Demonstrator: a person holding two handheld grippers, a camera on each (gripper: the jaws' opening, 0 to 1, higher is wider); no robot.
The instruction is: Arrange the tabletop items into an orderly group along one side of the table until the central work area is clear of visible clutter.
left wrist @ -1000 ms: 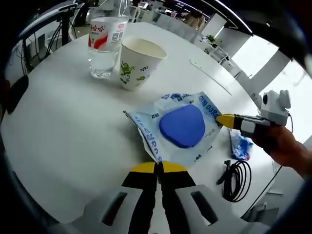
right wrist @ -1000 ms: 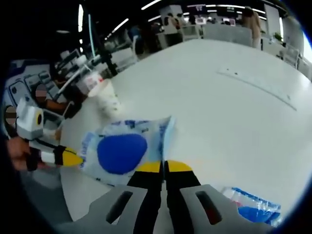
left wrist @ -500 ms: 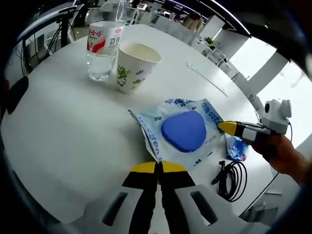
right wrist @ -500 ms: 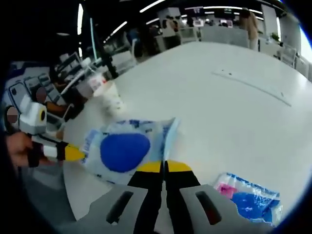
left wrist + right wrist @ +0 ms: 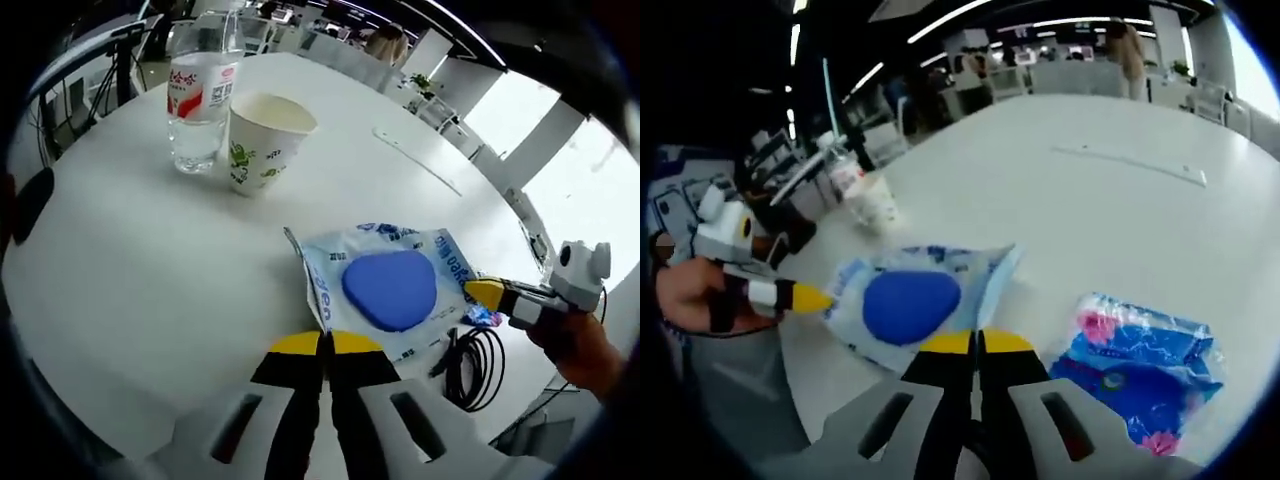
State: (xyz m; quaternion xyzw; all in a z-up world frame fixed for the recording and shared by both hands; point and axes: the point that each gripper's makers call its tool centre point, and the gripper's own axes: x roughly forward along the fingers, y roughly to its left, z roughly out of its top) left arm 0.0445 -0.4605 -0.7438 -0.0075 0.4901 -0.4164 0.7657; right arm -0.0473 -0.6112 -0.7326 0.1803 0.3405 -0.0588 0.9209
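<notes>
Left gripper view: the left gripper (image 5: 326, 345) sits at the near edge with jaws closed together, pinching the near edge of a clear packet (image 5: 390, 297) that has a blue pad inside. The packet lies flat on the white round table (image 5: 140, 270). At the right, the right gripper (image 5: 487, 293) comes in with its yellow tips together at the packet's right edge, a hand (image 5: 580, 350) behind it. A black cable (image 5: 477, 362) lies coiled near the right rim of the table. Farther left, a paper cup (image 5: 262, 140) stands upright just beside a water bottle (image 5: 199, 100), also upright.

Right gripper view: the right gripper (image 5: 976, 344) has jaws shut on the packet's (image 5: 910, 300) edge. The left gripper (image 5: 810, 298) holds the packet's opposite side. A blue floral packet (image 5: 1140, 365) lies to the right on the table, apart from the first. Cup (image 5: 872, 203) and bottle (image 5: 844, 172) are far left.
</notes>
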